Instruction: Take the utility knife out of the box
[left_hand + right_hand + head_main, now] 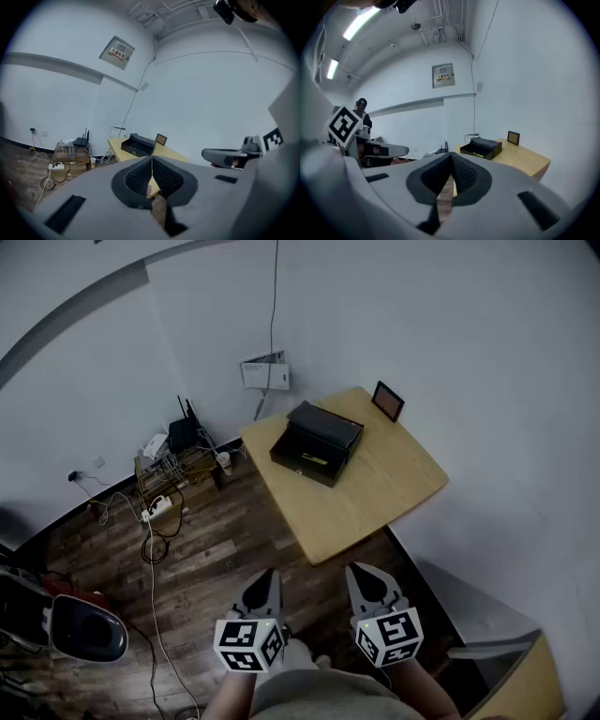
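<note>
The box sits well apart from both grippers, straight ahead across a stretch of floor, on the far-left part of a wooden surface whose near corner points back toward the person. From the head view the box lies roughly between the 2 grippers' lines, so neither one is clearly nearer. In the left gripper view it shows slightly left of that gripper's tips, and in the right gripper view slightly right of them. The left gripper is closed with its 2 pads meeting along a thin seam and nothing between them, and the right gripper is likewise closed and empty. Both are held low and close to the person's body, pointing toward the surface. The box is black, and its lid is raised and tipped back toward the wall, leaving the tray open on the side facing the person. The knife shows only as a thin yellow sliver in that tray, just behind the front wall. Its long axis runs along the box's long side, which is crosswise to the line of approach. From the right gripper view the same yellow streak lies flat in the open tray. It is too small to make out which end is the blade or the handle. A small dark frame stands at the far corner of the surface, clear of the box. The coming move is likely a walk-up first, and then a gripper has to open and come down across the knife's width.
</note>
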A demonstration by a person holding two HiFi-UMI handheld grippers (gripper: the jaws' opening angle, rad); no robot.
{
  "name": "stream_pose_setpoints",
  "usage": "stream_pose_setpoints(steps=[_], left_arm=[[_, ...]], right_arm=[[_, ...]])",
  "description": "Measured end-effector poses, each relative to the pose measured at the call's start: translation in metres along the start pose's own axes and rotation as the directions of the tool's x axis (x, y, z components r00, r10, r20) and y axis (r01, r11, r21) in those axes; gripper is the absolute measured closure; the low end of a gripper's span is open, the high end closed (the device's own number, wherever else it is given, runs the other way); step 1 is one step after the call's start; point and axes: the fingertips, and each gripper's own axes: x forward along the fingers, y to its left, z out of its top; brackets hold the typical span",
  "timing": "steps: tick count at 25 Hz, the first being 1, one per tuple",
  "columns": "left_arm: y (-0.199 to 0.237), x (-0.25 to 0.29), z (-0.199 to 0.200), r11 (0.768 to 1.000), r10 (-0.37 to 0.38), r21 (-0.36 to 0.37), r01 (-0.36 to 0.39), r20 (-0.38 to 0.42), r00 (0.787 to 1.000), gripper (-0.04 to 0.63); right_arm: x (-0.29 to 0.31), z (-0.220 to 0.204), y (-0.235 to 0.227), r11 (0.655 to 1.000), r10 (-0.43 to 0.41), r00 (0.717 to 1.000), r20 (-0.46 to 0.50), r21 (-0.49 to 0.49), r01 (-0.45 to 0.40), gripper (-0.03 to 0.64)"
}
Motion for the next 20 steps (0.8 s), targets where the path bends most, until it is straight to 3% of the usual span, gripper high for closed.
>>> stream_pose_setpoints(steps=[6,12,17,20], left_arm=[[-0.038,-0.033,-0.031,0.999,-0.037,-0.018,0.037,-0.016,0.999,0.592],[-0.051,-0.048,-0.036,0.999,-0.042,-0.032,0.042,0.000,0.999,0.591],[-0.061,-0.052,-0.037,0.998,-0.036,-0.045,0.036,0.011,0.999,0.592],[-0.065,-0.052,-0.036,0.998,-0.028,-0.053,0.028,0.015,1.000,0.591]], right_arm=[[-0.042,-0.010,0.009,1.000,-0.009,1.000,0.019,-0.012,0.009,0.617],[-0.064,-0.011,0.012,1.000,-0.010,0.999,0.036,-0.018,0.011,0.617],[-0.073,-0.016,0.021,0.996,0.050,0.999,-0.003,-0.073,-0.050,0.617],[-0.075,-0.015,0.020,0.996,0.064,0.998,0.009,-0.059,-0.064,0.617]])
